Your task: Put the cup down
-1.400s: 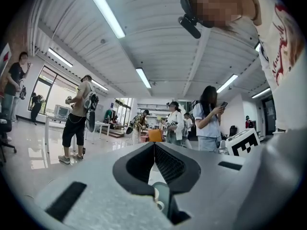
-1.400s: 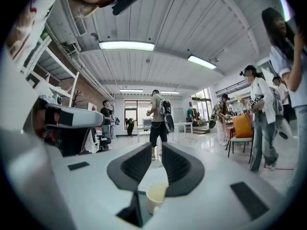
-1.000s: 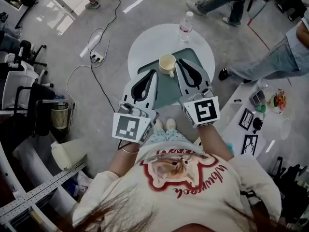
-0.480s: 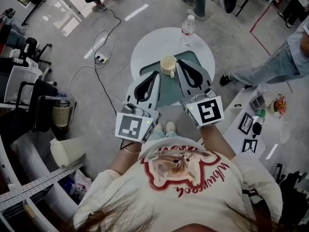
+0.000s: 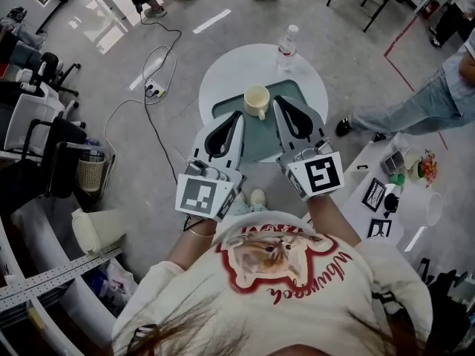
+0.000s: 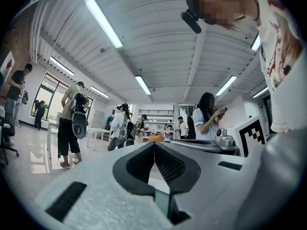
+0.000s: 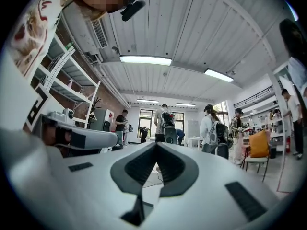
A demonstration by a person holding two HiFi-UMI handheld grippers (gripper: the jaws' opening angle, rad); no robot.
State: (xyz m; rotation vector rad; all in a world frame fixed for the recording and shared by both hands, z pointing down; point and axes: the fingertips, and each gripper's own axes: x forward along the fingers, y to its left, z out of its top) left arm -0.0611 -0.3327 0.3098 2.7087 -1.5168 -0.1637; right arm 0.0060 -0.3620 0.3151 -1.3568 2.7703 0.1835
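Observation:
A cream cup (image 5: 257,99) with a handle stands upright on the green tray (image 5: 261,141) on the round white table (image 5: 223,80). My left gripper (image 5: 237,114) hovers just left of and nearer than the cup, jaws closed tip to tip with nothing in them. My right gripper (image 5: 277,102) hovers just right of the cup, also shut and empty. Both gripper views point up into the room: the left gripper (image 6: 154,143) and right gripper (image 7: 156,143) show meeting tips, and the cup is not visible there.
A clear water bottle (image 5: 286,47) stands at the table's far edge. A side table (image 5: 386,191) with framed pictures and small items lies to the right. Cables and a power strip (image 5: 152,89) lie on the floor at left. People stand around the far side.
Both grippers have held their places beside the cup. The head camera shifted slightly, and people in the background walked.

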